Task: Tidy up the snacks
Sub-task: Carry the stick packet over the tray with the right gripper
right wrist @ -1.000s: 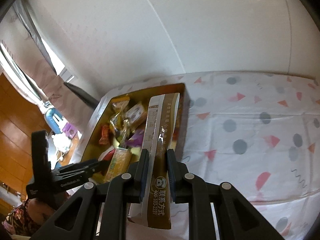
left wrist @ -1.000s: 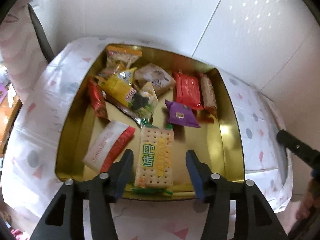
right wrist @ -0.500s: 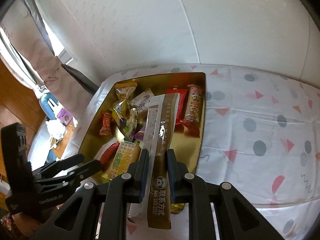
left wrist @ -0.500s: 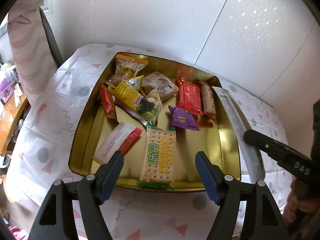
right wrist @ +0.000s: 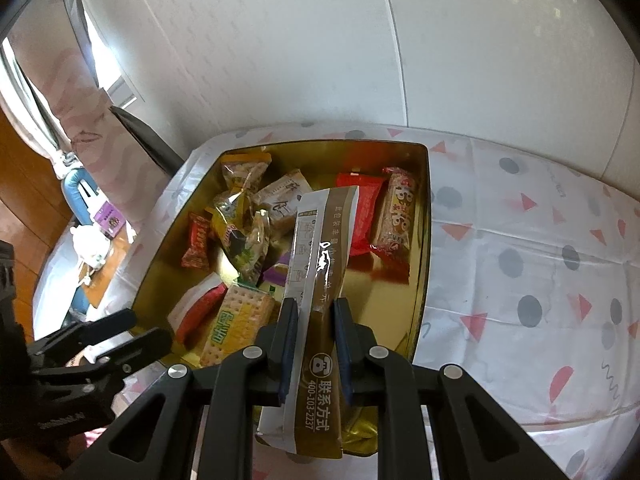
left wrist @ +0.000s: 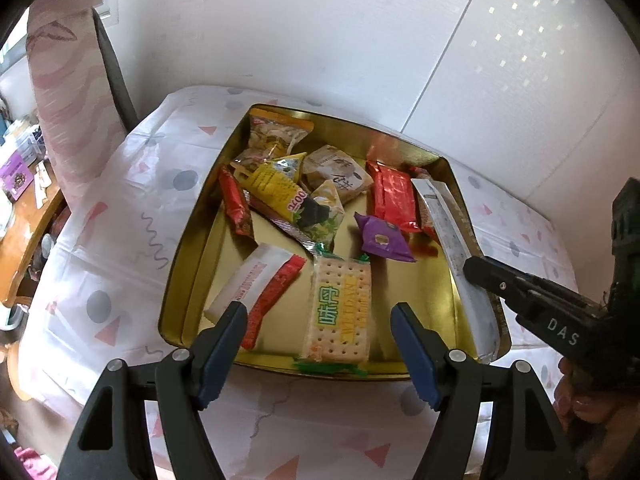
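A gold tin [left wrist: 172, 280] holds several snack packets. My left gripper [left wrist: 318, 316] hangs open over the tin's near edge. A green-and-yellow cracker packet [left wrist: 340, 312] lies flat below its spread blue pads, untouched. My right gripper [right wrist: 314, 308] is shut on a long brown-and-white sachet [right wrist: 324, 248], which points out over the tin's [right wrist: 424, 240] near right part. From the left wrist, that sachet [left wrist: 452, 236] slants above the tin's right rim with the right gripper [left wrist: 476, 270] clamped on its lower end. The left gripper [right wrist: 140, 328] shows at the lower left of the right wrist view.
In the tin lie a red packet [left wrist: 394, 196], a purple one [left wrist: 382, 240], a yellow one [left wrist: 276, 192] and a white-and-red one [left wrist: 256, 280]. The tablecloth [right wrist: 520, 260] has dots and triangles. A white wall stands behind; a chair back [left wrist: 116, 76] and wooden desk lie left.
My left gripper's jaws have spread wider and drawn back from the cracker packet. My right gripper has carried the long sachet leftward, from beside the tin to over its right side.
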Motion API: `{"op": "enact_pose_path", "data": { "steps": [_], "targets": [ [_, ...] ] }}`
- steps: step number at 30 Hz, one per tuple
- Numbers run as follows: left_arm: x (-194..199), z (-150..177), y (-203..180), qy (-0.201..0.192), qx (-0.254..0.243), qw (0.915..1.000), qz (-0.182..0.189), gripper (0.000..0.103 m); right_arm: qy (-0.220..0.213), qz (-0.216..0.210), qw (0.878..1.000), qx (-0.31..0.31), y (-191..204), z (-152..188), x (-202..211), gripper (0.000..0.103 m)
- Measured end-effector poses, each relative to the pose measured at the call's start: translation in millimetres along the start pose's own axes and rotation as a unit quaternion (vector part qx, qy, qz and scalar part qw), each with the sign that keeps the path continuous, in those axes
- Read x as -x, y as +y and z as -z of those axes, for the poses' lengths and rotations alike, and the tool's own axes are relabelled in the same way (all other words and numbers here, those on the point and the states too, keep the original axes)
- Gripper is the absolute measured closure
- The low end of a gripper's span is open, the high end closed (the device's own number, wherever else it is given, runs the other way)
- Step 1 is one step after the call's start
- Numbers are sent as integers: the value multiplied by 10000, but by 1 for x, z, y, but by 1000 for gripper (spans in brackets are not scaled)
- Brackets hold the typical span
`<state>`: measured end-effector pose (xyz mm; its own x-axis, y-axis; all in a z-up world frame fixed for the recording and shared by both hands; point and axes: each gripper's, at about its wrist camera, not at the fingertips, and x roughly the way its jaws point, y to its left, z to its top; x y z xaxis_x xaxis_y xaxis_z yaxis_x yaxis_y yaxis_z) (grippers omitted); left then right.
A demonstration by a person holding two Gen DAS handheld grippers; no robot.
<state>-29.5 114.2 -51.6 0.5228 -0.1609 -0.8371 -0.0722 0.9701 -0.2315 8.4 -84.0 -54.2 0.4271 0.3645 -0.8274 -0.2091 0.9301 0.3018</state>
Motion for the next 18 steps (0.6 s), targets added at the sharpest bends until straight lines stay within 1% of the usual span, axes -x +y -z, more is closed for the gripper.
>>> {"op": "enact_pose_path", "data": {
  "steps": [12, 17, 18],
  "targets": [
    [0, -4, 6, -15, -10, 10000, -55, 28, 223, 52, 9997, 1, 10, 7, -13, 85],
    [-1, -4, 9, 9, -18, 10000, -46, 28, 375, 319, 9985, -230, 4, 9, -24, 85],
    [-2, -4, 9, 17, -18, 10000, -47, 28, 424, 368, 9981, -270, 3, 9, -28, 83]
  ]
}}
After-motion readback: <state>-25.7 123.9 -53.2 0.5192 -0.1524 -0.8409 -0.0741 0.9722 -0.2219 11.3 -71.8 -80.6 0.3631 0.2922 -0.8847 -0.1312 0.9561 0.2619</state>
